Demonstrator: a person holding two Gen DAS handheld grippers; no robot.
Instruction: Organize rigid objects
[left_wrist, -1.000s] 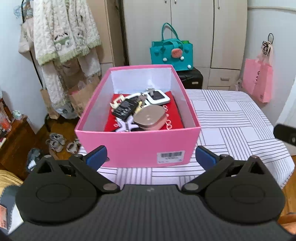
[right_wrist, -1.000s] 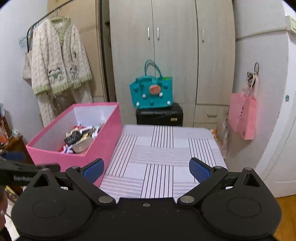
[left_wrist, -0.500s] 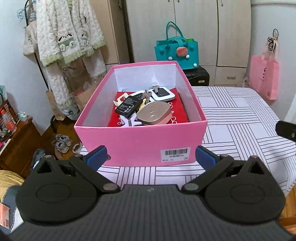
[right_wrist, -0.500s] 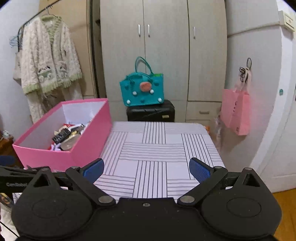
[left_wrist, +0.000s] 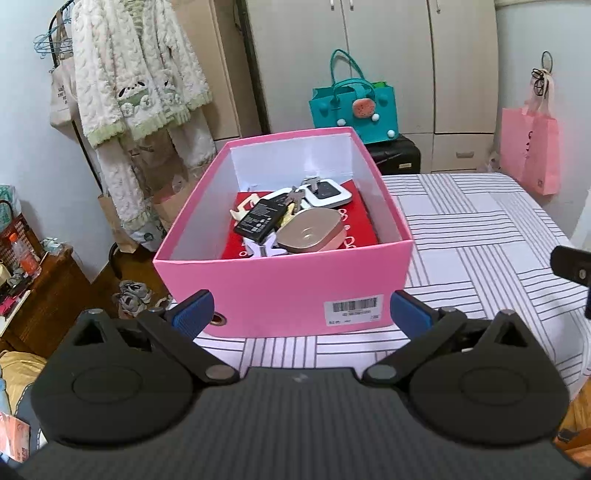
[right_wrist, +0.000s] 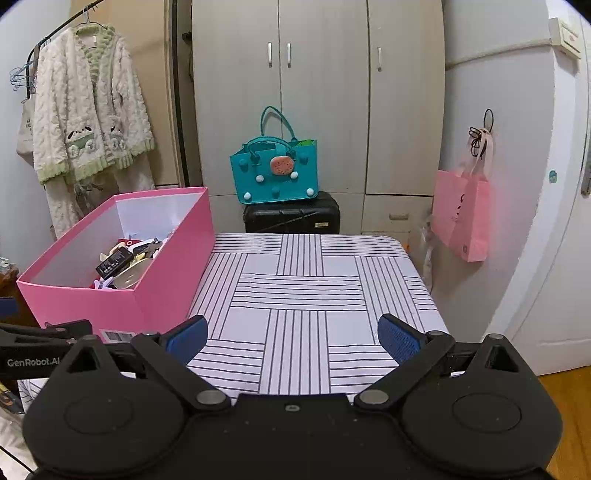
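A pink cardboard box (left_wrist: 280, 286) (right_wrist: 170, 280) stands on the left part of a striped table (right_wrist: 306, 288). Inside it lie a black flat battery pack (left_wrist: 260, 220), a rose-gold case (left_wrist: 308, 236), a white-framed device (left_wrist: 325, 192), keys and a red sheet (left_wrist: 358, 225). My left gripper (left_wrist: 301, 308) is open, just in front of the box's near wall, holding nothing. My right gripper (right_wrist: 291, 334) is open over the table's near edge, to the right of the box, holding nothing.
A teal handbag (right_wrist: 275, 173) sits on a black suitcase (right_wrist: 291, 218) before the wardrobe. A pink tote (right_wrist: 461, 214) hangs at the right. A cream robe (right_wrist: 88, 133) hangs at the left. Shoes (left_wrist: 133, 293) lie on the floor.
Both grippers have drawn back and risen a little from the table. The box now looks smaller in the left view and lies further left in the right view. Jaws unchanged.
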